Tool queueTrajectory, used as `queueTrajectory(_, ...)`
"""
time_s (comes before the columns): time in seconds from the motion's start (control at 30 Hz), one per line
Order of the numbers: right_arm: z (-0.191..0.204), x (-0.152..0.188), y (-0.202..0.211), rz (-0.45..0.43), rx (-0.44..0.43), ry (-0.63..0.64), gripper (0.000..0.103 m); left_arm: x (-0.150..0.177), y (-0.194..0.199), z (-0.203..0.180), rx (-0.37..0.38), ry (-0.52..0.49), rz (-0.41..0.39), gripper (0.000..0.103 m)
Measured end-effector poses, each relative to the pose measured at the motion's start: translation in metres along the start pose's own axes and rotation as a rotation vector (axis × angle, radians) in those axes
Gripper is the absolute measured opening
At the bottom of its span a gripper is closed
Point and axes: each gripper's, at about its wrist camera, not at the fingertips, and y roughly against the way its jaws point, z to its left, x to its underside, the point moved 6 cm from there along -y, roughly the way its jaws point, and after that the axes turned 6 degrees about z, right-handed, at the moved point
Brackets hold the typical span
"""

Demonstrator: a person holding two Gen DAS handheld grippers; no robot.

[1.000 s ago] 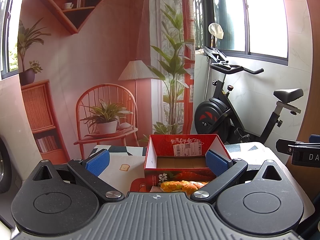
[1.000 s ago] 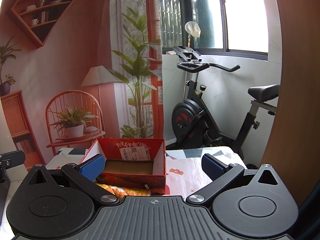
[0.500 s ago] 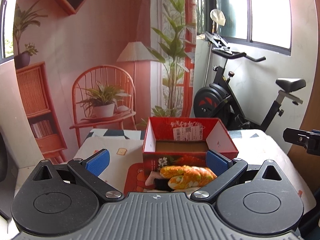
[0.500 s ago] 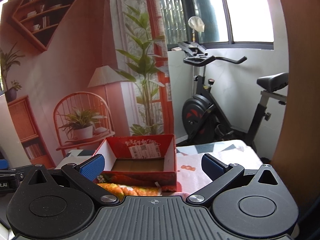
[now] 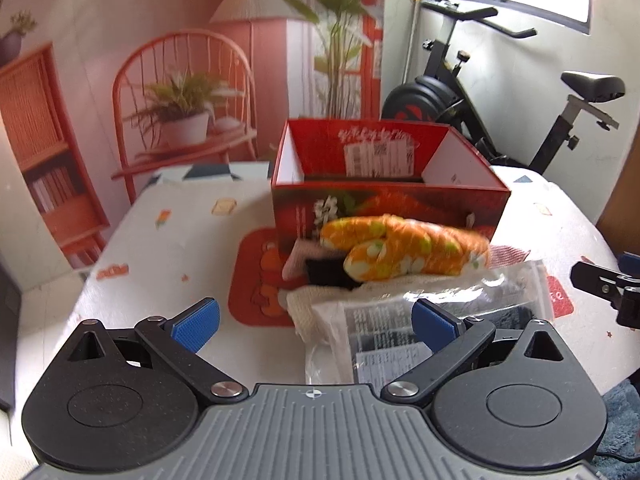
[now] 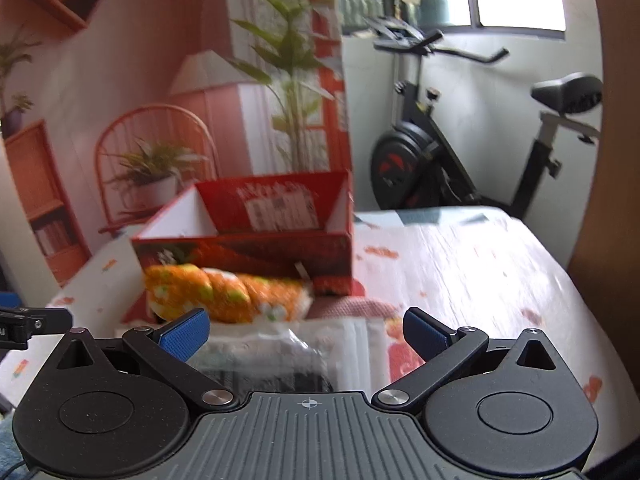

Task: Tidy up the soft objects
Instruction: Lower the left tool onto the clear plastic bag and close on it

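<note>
White patterned cloth covers the bench [image 5: 168, 248], which stands before a pink mural wall [image 5: 120, 20] and an exercise bike [image 5: 480, 92]. A clear packet [image 5: 400, 320] and cream cloth [image 5: 308, 304] lie nearest — behind them an orange toy [image 5: 400, 252] touches the red box [image 5: 384, 200]. The box's inside is hidden; the left gripper [image 5: 316, 322] and right gripper [image 6: 306, 330] have fingers spread, holding nothing.

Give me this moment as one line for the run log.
left: open, empty | right: open, empty | box: empty | orange toy: on table, before box
</note>
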Motion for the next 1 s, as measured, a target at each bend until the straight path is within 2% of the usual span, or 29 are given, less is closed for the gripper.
queueTrajectory(0.1, -0.007, 0.009, -0.011, 0.013, 0.000, -0.037, 0.103, 0.008, -0.017, -0.002, 0.038, 0.069, 0.008, 0.103)
queueTrajectory(0.23, -0.013, 0.022, -0.031, 0.061, 0.042, -0.017, 0.102, 0.019, -0.040, 0.008, 0.028, 0.095, 0.065, 0.100)
queueTrajectory(0.33, -0.013, 0.033, -0.046, 0.100, 0.017, -0.012, 0.100, 0.028, -0.056, 0.016, 0.055, 0.114, 0.120, 0.093)
queueTrajectory(0.43, -0.011, 0.043, -0.059, 0.123, 0.000, -0.006, 0.093, 0.036, -0.066, 0.025, 0.073, 0.153, 0.152, 0.090)
queueTrajectory(0.5, -0.010, 0.047, -0.063, 0.130, -0.007, 0.003, 0.090, 0.043, -0.070, 0.033, 0.062, 0.152, 0.164, 0.090)
queueTrajectory(0.77, -0.008, 0.054, -0.071, 0.153, -0.045, 0.000, 0.089, 0.050, -0.074, 0.031, 0.062, 0.112, 0.176, 0.090)
queueTrajectory(1.0, -0.008, 0.060, -0.082, 0.180, -0.070, -0.016, 0.088, 0.053, -0.079, 0.026, 0.081, 0.078, 0.195, 0.079)
